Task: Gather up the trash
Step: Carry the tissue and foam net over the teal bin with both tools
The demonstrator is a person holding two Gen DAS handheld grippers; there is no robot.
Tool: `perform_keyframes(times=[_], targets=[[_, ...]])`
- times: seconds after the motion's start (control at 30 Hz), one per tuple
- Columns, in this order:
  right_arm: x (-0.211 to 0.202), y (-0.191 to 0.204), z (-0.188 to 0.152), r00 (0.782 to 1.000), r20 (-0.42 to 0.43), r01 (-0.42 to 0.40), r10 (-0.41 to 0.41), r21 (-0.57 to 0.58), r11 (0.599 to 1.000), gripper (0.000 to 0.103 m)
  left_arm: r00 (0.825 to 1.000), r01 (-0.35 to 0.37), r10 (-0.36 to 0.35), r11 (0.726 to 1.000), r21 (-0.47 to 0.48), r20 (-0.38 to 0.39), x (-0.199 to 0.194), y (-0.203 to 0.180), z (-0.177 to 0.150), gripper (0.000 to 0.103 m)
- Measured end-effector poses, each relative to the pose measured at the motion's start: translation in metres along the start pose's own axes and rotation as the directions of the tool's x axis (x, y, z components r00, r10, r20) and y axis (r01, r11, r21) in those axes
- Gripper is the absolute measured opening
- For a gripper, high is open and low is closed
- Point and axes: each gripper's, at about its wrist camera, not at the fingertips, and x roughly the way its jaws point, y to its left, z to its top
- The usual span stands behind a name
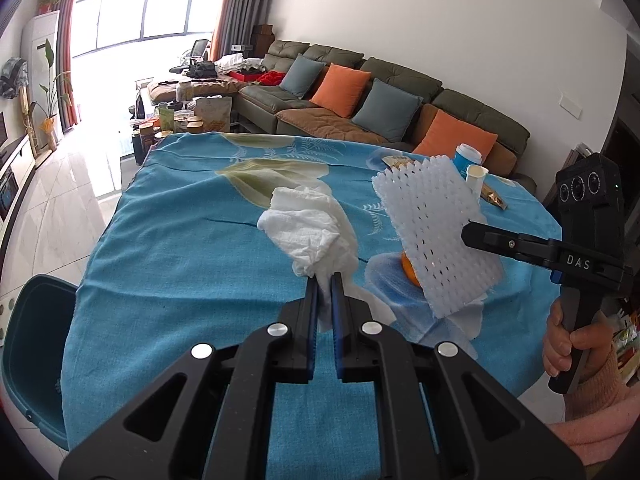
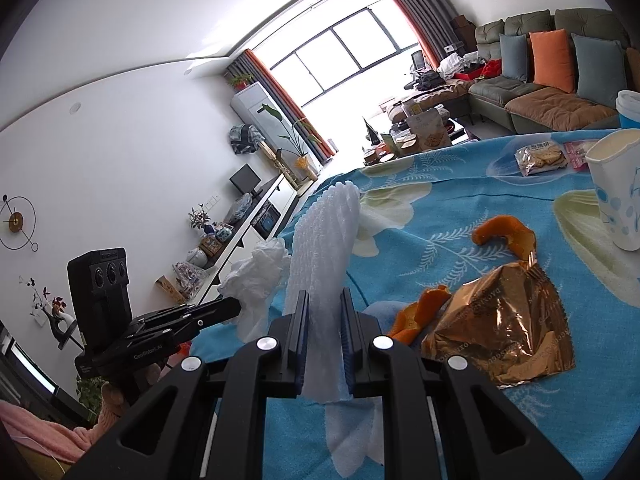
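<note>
A: How is the left gripper (image 1: 325,280) set, and what is held by it?

B: Its two blue-padded fingers are nearly closed, with only a thin gap, and a crumpled white tissue (image 1: 310,228) is pinched between the tips. The tissue is lifted above the blue tablecloth (image 1: 180,280) and hangs loosely to the right side. At the far left, beside the table edge, a dark green bin (image 1: 32,356) is seen.

A: And the right gripper (image 2: 325,300)?

B: Its fingers are more apart, but they are pressed on a white foam net (image 2: 324,248), which is held upright between them. In the left wrist view the net is seen as a flat perforated sheet (image 1: 436,240), raised over the table and gripped at its right edge.

A: How is the right hand (image 1: 572,340) posed?

B: The black handle is grasped from below by it, and the gripper is pointed toward the left, across the table.

A: What is lying further right?

B: Orange peel (image 2: 504,236), a crumpled gold wrapper (image 2: 504,332), a white paper cup (image 2: 620,196) and a packet of biscuits (image 2: 540,158) are lying on the cloth.
</note>
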Motion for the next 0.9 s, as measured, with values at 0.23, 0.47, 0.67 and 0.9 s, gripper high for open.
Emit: perform_keyframes(times=[0.23,0.47,0.67,0.9], targets=[[0.017,0.016,-0.001,0.999,-0.034,-0.033,0.032,-0.020,0.999,0.014,0.999,-0.031,0.032,0.999,-0.031,0.026,-0.024,0.016,-0.011,0.007],[0.039,0.032,0.002,0.995,-0.070,-0.074,0.070,-0.045,0.996,0.014,0.996,-0.074,0.077,0.995,-0.060,0.041,-0.045,0.031,-0.021,0.007],[0.058,0.050,0.004,0.988,-0.107,-0.118,0.110,-0.064,0.991,0.014,0.992,-0.108,0.114,0.989,-0.100,0.058,-0.063,0.050,-0.028,0.007],[0.082,0.076,0.004,0.978,-0.155,-0.159,0.143,-0.096,0.983,0.014,0.985,-0.148,0.159,0.979,-0.143,0.067,-0.077,0.072,-0.034,0.007]])
